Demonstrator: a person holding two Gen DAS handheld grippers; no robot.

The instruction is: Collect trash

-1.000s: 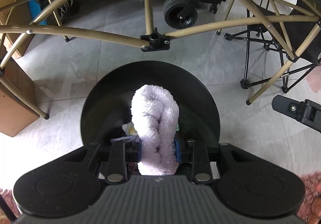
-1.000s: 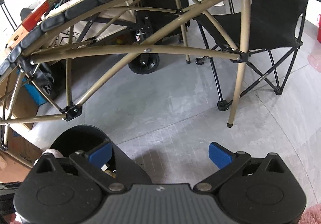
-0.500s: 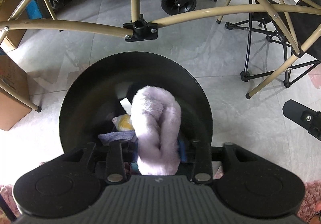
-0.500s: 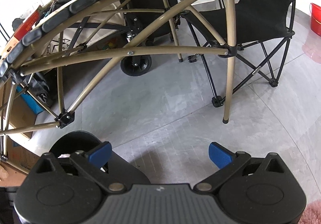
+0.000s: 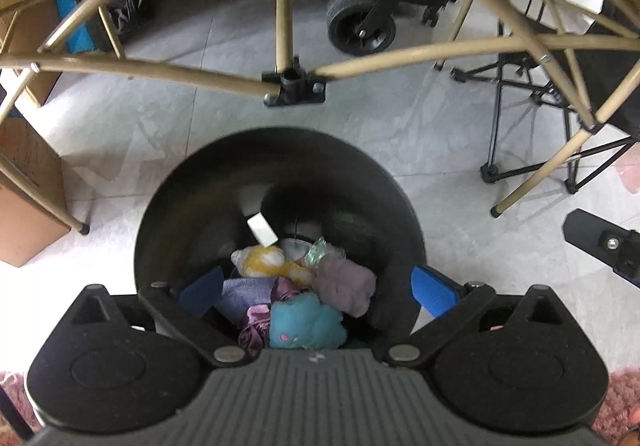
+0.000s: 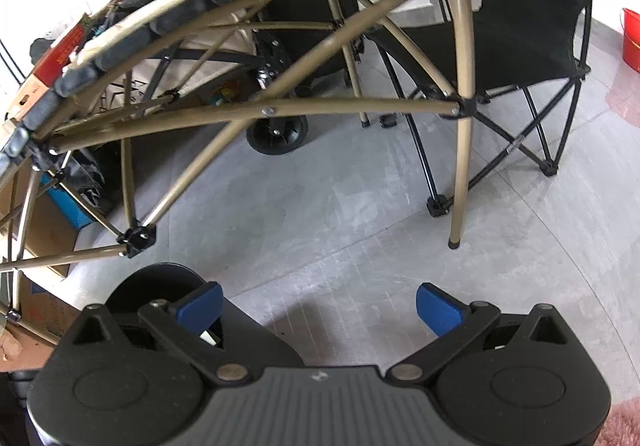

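One black bin (image 5: 192, 182) holds the lilac plush rag (image 5: 344, 282) among several soft scraps. The left tongs (image 5: 316, 286) have just been opening and stand spread above it, empty. The right tongs (image 6: 320, 304) stand spread, empty, over floor. Tan bench legs (image 5: 132, 70) cross ahead.

Pale grey tiled floor (image 5: 192, 134) carrying a round black plastic bin (image 5: 360, 182), tan metal frame legs (image 5: 520, 194), a black folding chair (image 6: 532, 46) and cardboard boxes (image 5: 24, 206).

Tan folding table frame (image 5: 168, 70) arches overhead; behind it a black wheel (image 5: 360, 26), a cardboard box (image 5: 24, 202) at its left leg, a black folding chair (image 6: 532, 46) at its right.
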